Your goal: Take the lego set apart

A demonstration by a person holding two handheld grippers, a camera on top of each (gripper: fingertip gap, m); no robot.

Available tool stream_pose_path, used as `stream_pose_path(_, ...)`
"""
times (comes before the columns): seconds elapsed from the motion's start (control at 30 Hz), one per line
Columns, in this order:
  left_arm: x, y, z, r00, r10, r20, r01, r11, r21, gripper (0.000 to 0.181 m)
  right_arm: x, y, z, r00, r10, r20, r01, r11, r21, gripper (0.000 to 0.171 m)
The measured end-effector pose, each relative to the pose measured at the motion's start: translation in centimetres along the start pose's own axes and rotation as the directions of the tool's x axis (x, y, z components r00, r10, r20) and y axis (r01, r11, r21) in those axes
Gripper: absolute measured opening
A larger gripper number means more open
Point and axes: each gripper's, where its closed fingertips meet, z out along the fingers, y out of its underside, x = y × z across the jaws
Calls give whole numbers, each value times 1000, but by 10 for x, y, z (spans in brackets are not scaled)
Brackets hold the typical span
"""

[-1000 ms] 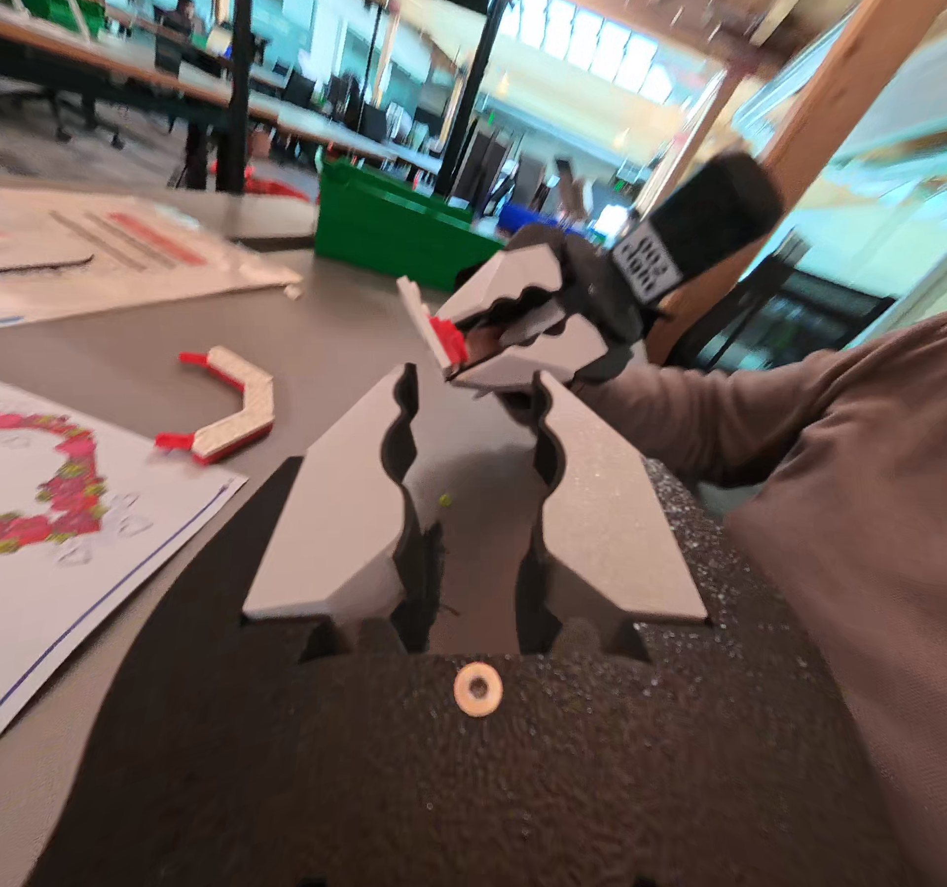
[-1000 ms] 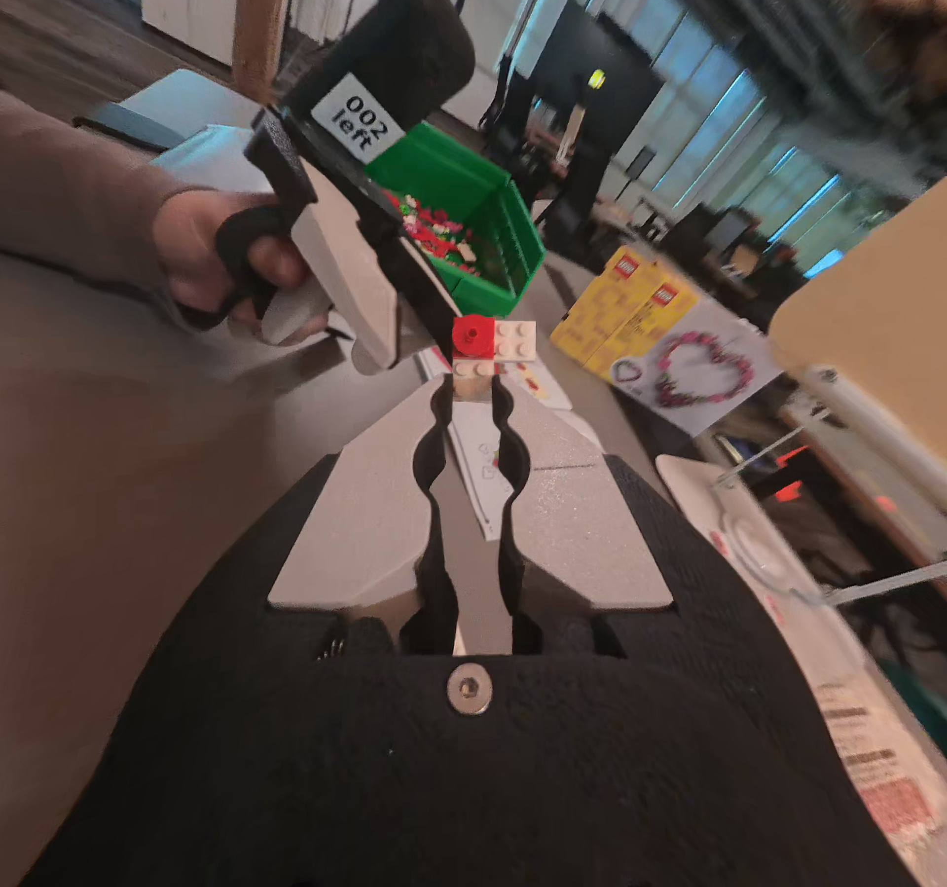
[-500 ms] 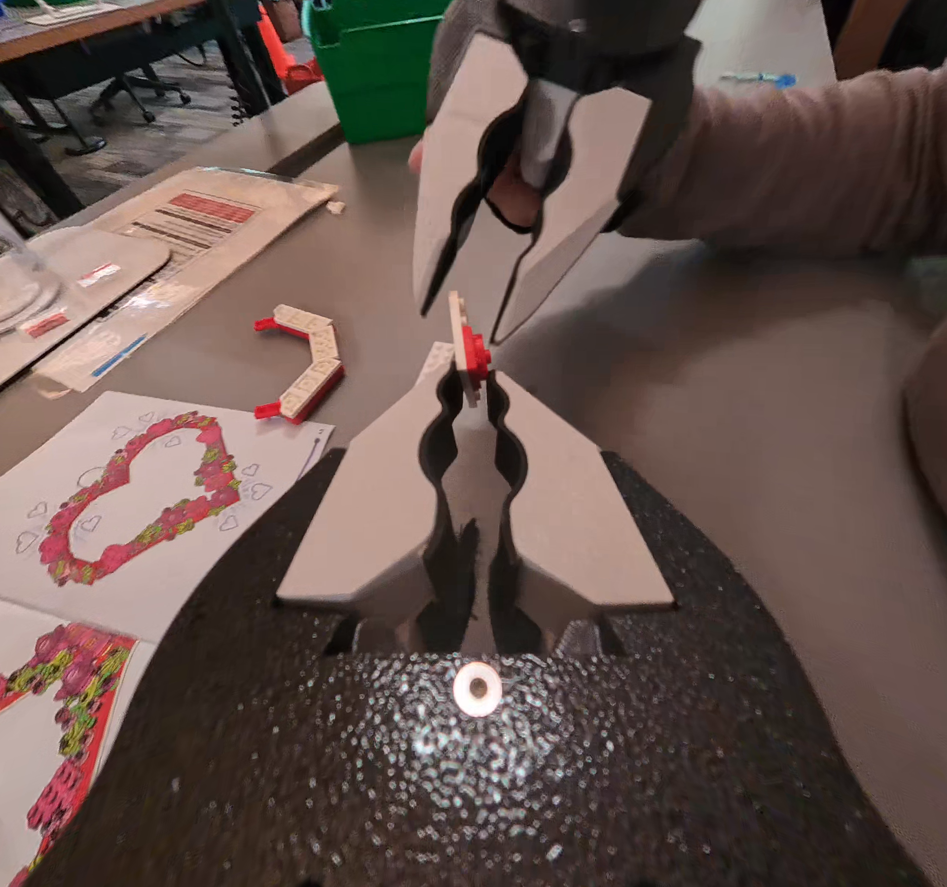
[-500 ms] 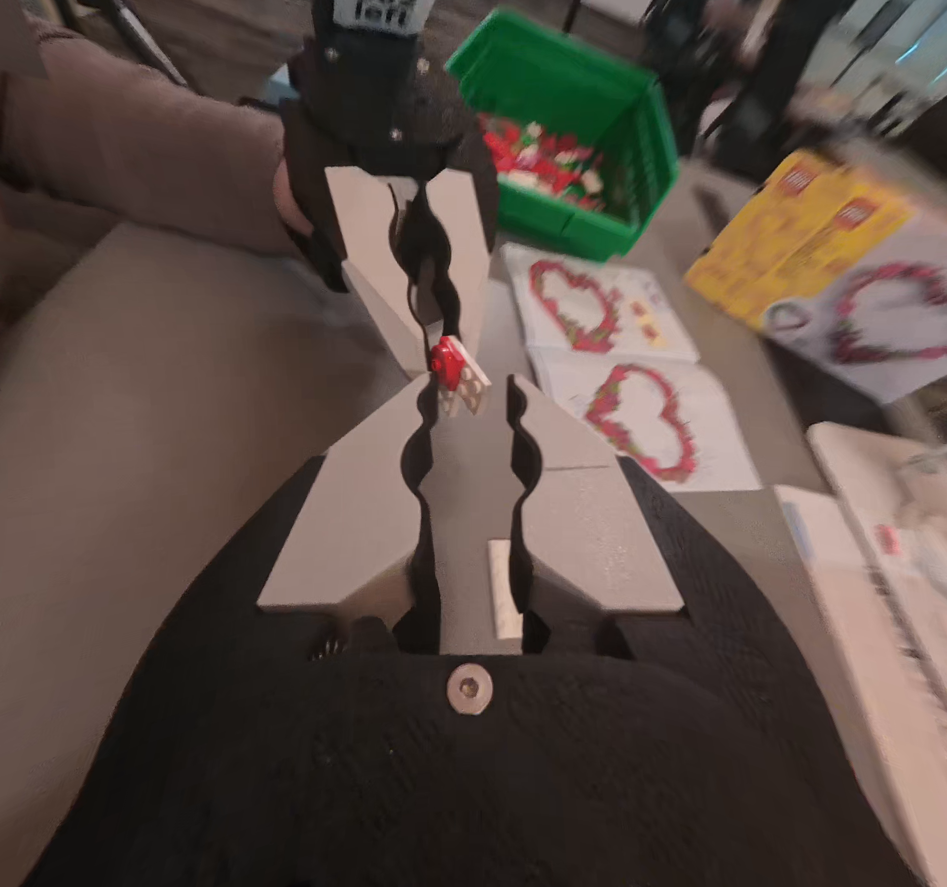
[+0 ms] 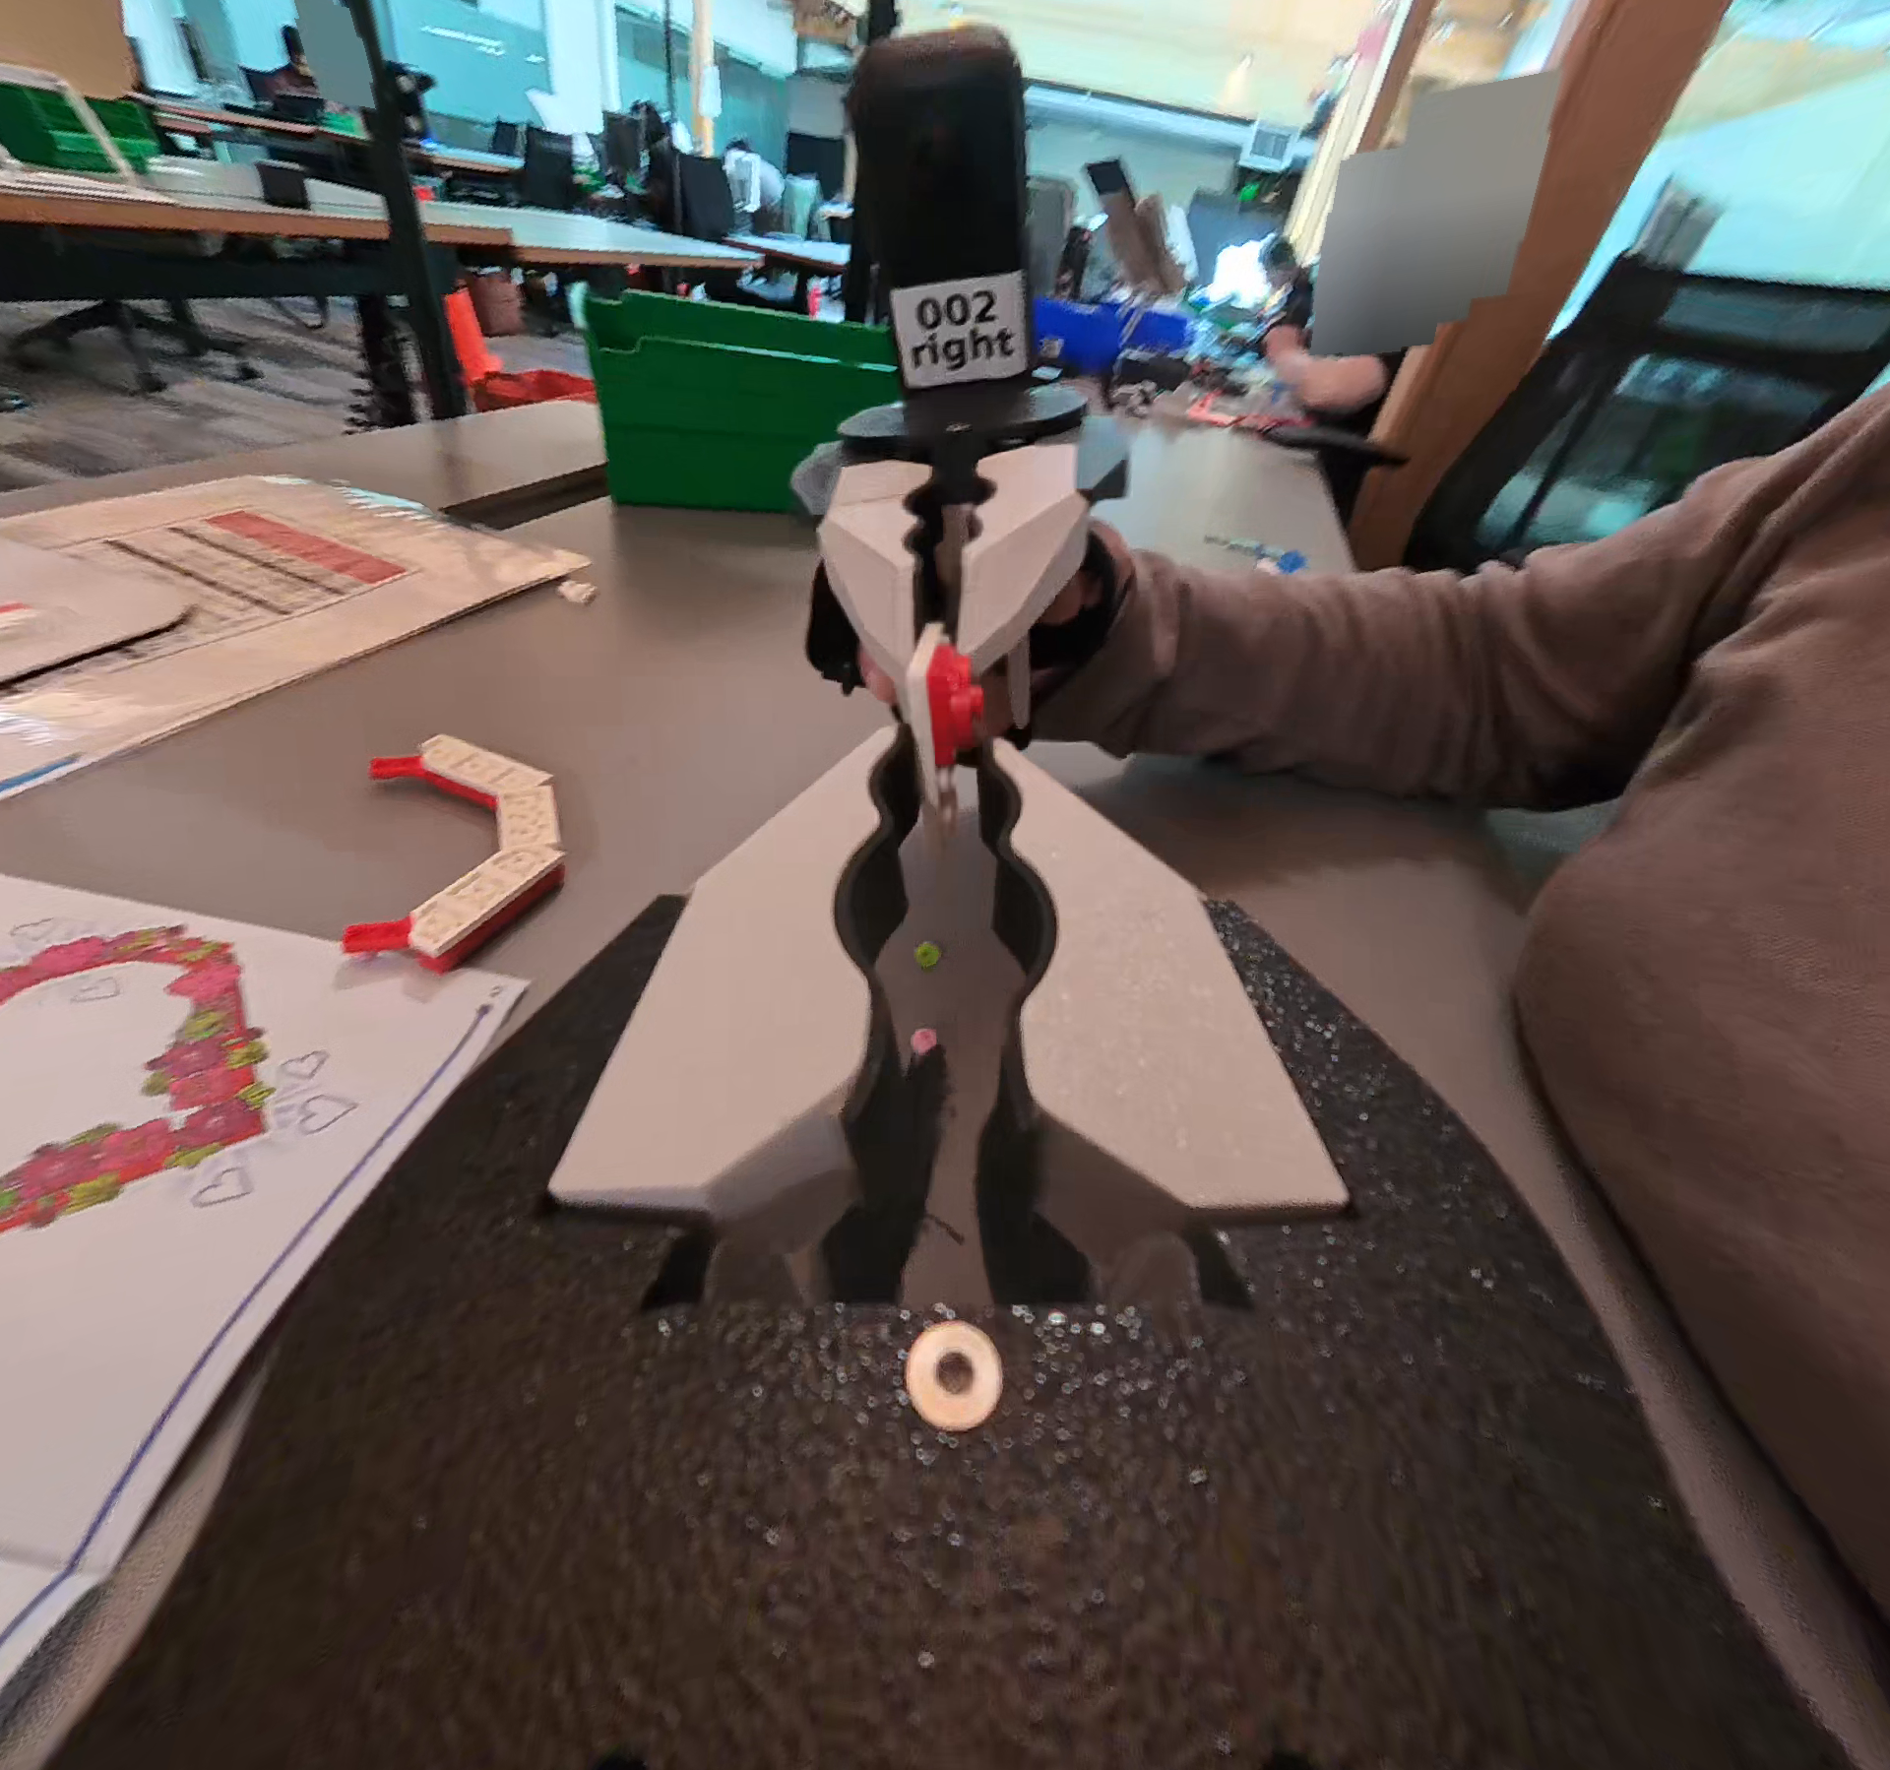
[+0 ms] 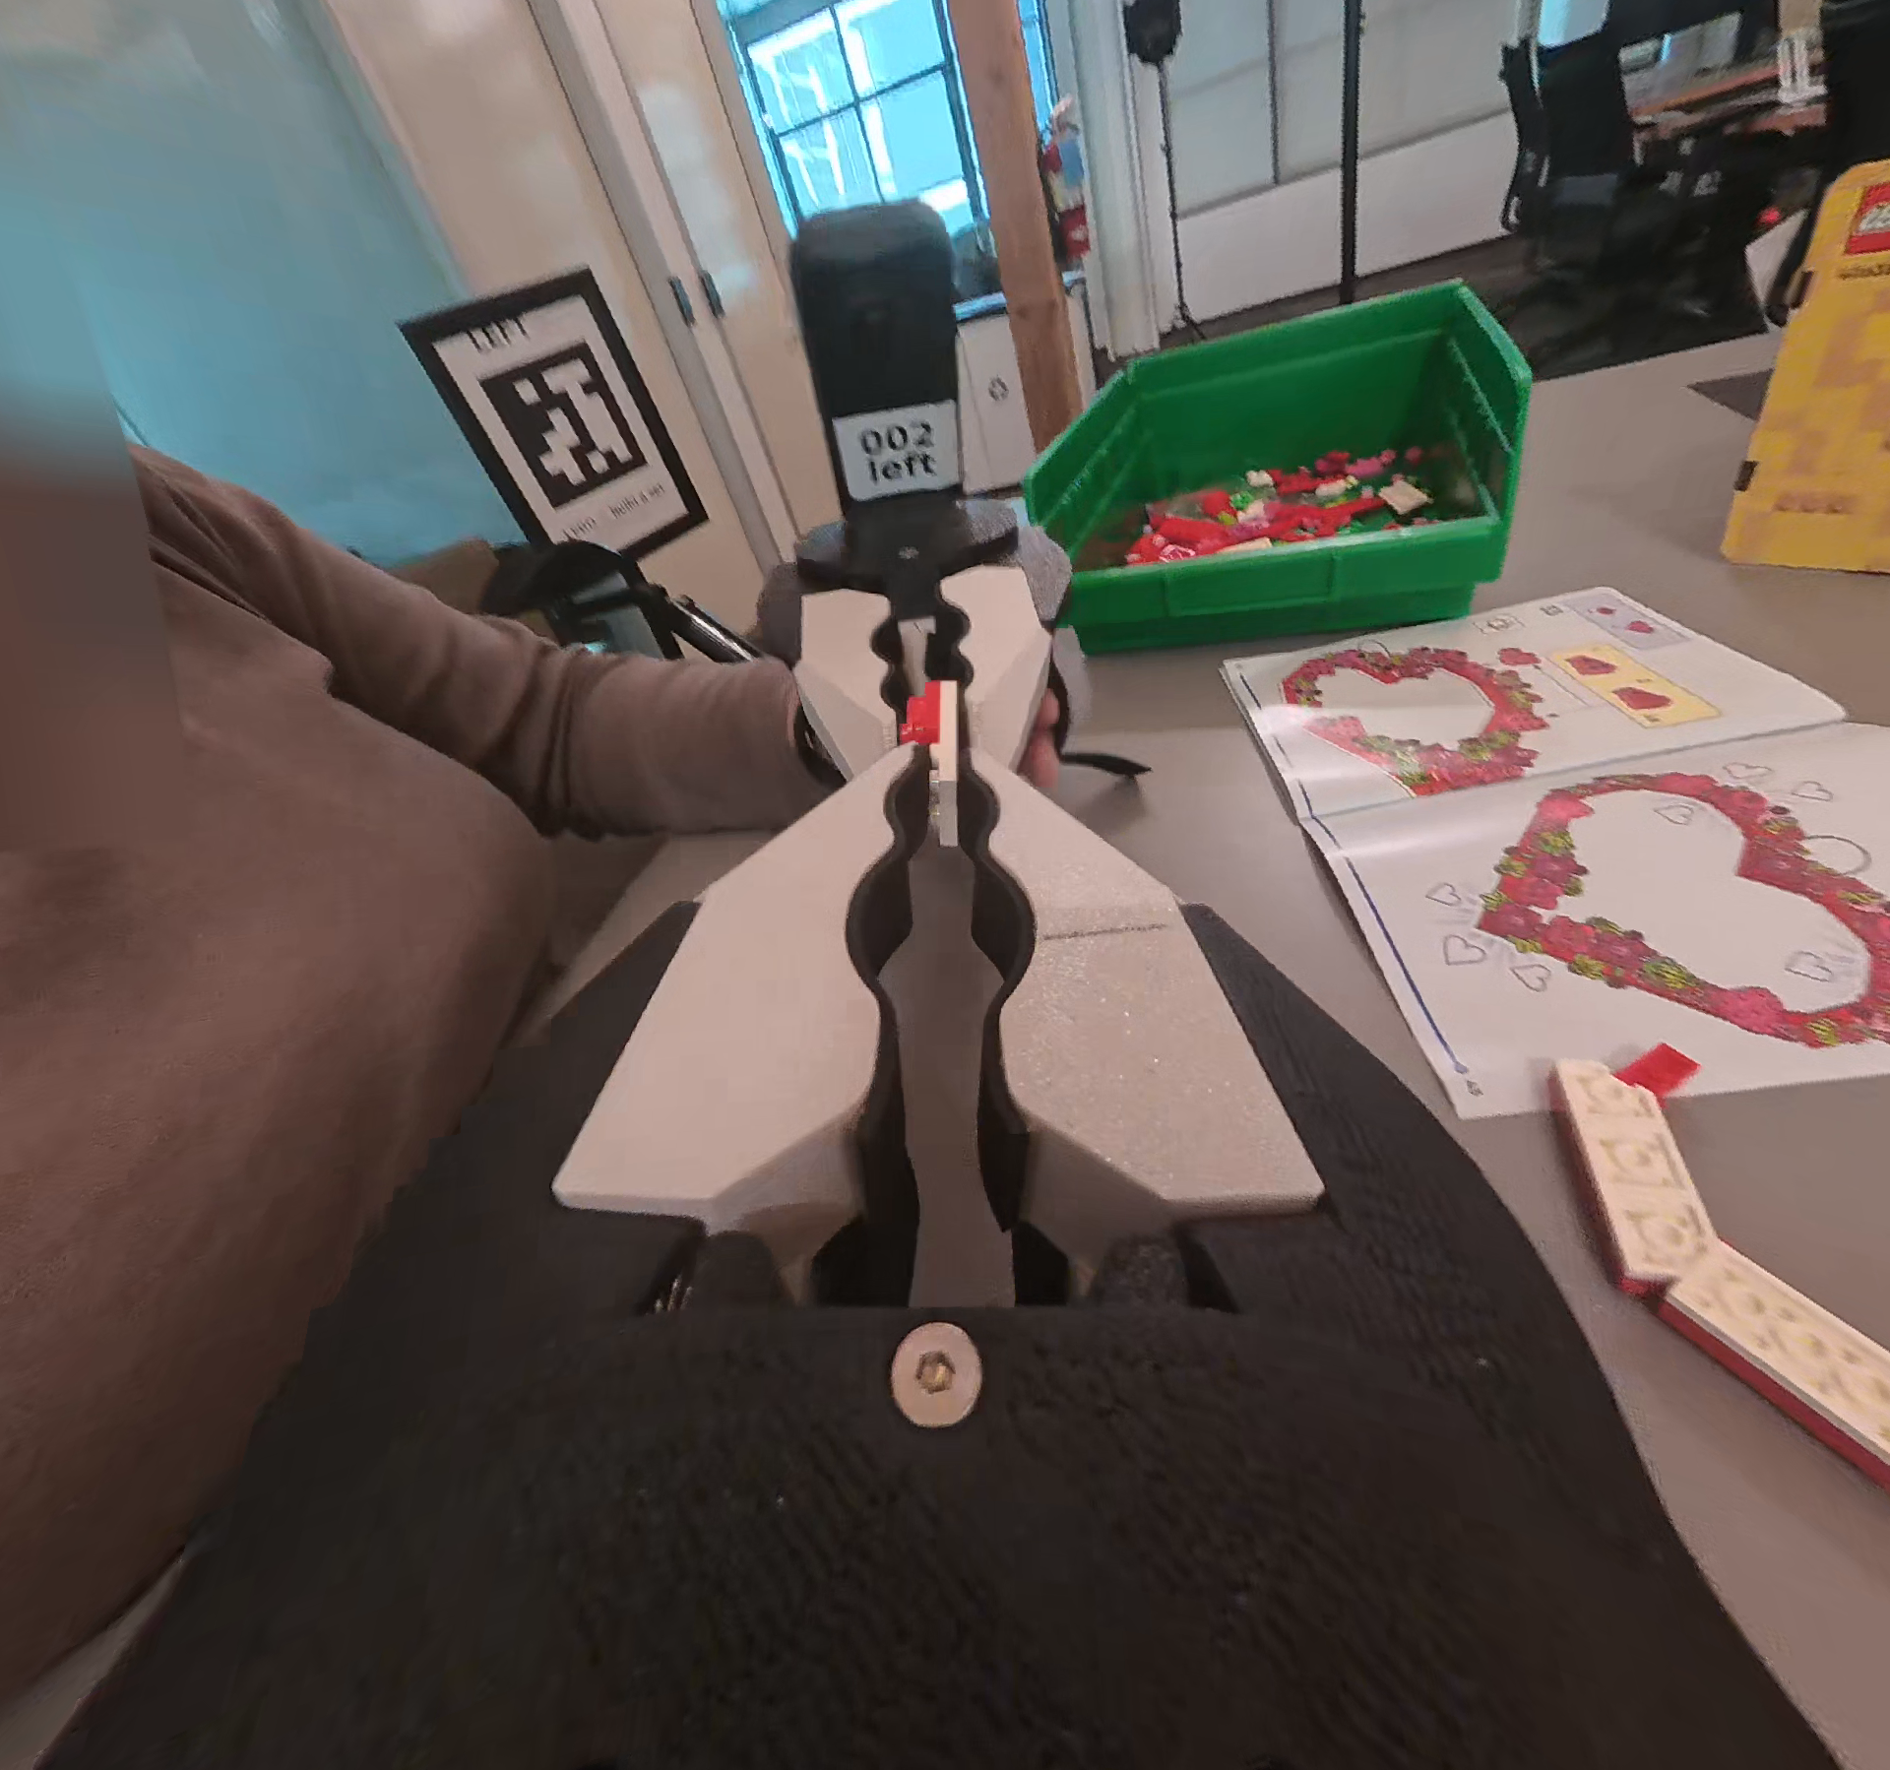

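Both tongs meet tip to tip above the tabletop: the left gripper and right gripper each closed on the small red-and-white lego piece.

Open office: long desks, a wooden post (bare timber), bright paned windows.

My left gripper: matt grey plastic fingers, grainy black body, bright metal washer | lego piece: glossy red and white plastic | curved lego strip: studded white on red plastic | bin: smooth green plastic | booklet: glossy paper | table: matt grey | sleeve: soft brown cloth
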Motion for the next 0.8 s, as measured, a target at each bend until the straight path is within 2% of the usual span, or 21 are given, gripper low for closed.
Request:
stream_pose_path(0.13,6,-3,0,998,-36,-58,38,999,34,4,-6,-8,-3,998,37,58,-40,998,57,3)
stream_pose_path(0.23,3,-8,-1,998,63,22,-64,995,73,3,-4,-14,-3,997,63,53,-68,992,103,3)
stream_pose_path(0.27,-3,-10,-3,993,89,78,-94,994,63,3,3,-15,-1,998,66,-10,-64,991,120,6)
stream_pose_path(0.33,-20,-12,-8,967,125,223,-135,990,32,3,26,-14,-1,977,87,-196,-60,988,140,35)
stream_pose_path(0.4,-39,-7,-15,886,250,389,-233,968,-91,3,35,-8,4,950,153,-272,-114,982,153,63)
stream_pose_path(0.5,-44,-3,-16,714,508,482,-414,861,-294,3,28,-4,16,937,295,-188,-258,945,199,48)
stream_pose_path(0.57,-44,-3,-15,631,597,495,-469,802,-369,3,30,-6,15,920,366,-142,-323,911,255,43)
stream_pose_path(0.6,-44,-3,-15,616,609,499,-474,793,-383,3,31,-5,14,912,390,-125,-346,898,273,38)
stream_pose_path(0.73,-53,0,-16,544,653,527,-461,757,-463,3,36,-1,14,888,434,-155,-376,877,300,42)
stream_pose_path(0.8,-54,1,-14,567,624,537,-438,781,-444,3,37,-2,14,879,450,-160,-385,866,321,39)
